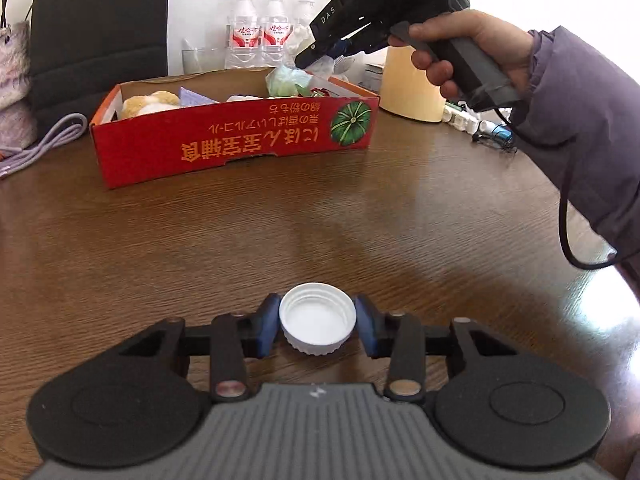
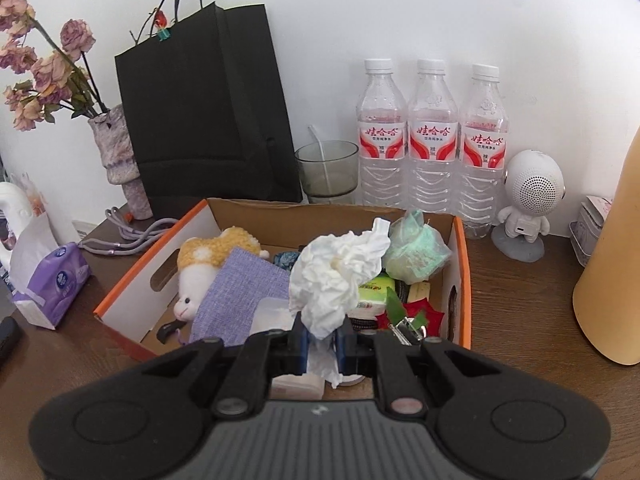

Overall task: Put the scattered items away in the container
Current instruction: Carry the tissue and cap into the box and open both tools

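My left gripper [image 1: 317, 326] is shut on a white bottle cap [image 1: 318, 318], open side up, low over the wooden table [image 1: 280, 232]. The red cardboard box [image 1: 236, 136] stands farther back. My right gripper [image 2: 321, 344] is shut on a crumpled white tissue [image 2: 336, 276] and holds it above the box's near edge [image 2: 132, 344]. In the left wrist view the right gripper [image 1: 316, 54] hovers over the box's right end. The box holds a plush toy [image 2: 208, 264], a purple cloth [image 2: 240, 292], a green wad [image 2: 416, 252] and other small items.
Three water bottles [image 2: 432, 140], a glass [image 2: 328, 172] and a black paper bag [image 2: 208, 120] stand behind the box. A beige cylinder [image 2: 612, 264] and a white astronaut speaker [image 2: 528, 200] are to the right. A tissue pack [image 2: 52, 284] and a vase [image 2: 120, 160] are to the left.
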A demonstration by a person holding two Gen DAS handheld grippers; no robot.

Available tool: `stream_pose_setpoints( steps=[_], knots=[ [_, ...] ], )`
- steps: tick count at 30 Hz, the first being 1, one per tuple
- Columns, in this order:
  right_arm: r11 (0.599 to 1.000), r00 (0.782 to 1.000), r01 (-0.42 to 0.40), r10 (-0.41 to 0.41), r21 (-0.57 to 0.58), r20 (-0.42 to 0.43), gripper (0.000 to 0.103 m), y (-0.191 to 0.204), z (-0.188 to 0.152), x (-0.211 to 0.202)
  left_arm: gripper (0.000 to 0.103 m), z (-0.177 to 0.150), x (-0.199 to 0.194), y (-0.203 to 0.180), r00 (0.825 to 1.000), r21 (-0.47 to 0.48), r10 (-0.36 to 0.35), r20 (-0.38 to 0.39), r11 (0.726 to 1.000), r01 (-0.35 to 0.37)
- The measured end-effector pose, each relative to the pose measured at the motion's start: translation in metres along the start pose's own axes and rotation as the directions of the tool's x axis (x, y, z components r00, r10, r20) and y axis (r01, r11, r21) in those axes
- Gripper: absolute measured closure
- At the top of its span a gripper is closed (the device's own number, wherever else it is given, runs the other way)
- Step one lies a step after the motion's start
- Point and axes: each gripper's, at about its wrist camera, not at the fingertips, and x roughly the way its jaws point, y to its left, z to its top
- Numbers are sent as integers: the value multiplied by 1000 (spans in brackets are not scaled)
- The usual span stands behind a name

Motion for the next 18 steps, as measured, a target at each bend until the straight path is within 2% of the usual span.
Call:
stream_pose_setpoints(
  steps=[2,4,6,8,11,13,16,18],
  knots=[
    [1000,1000,2,-3,-9,-12,91,3,1,1,62,10,-3,9,999,-27,24,34,999,-23],
    [1000,999,-2,2,-6,-32,91,2,7,4,62,37,-10,26,994,-65,37,102,997,-31],
    [1000,998,-3,3,0,-68,91,1,18,13,62,83,-9,49,982,-109,58,182,993,-38],
    [1000,993,0,1,11,-117,90,0,31,27,62,133,9,73,977,-173,83,197,984,-49],
    [999,974,-13,19,30,-224,88,1,48,56,62,205,67,101,992,-239,73,100,970,-47],
    [999,961,-12,23,40,-276,87,2,55,74,62,236,107,105,995,-194,103,16,976,-98],
    [995,946,-23,52,95,-319,86,-2,64,97,62,254,156,112,971,-144,219,-97,962,-231],
    [992,943,-24,65,127,-327,83,-6,67,109,62,253,175,123,961,-162,229,-158,954,-254]
  ],
)
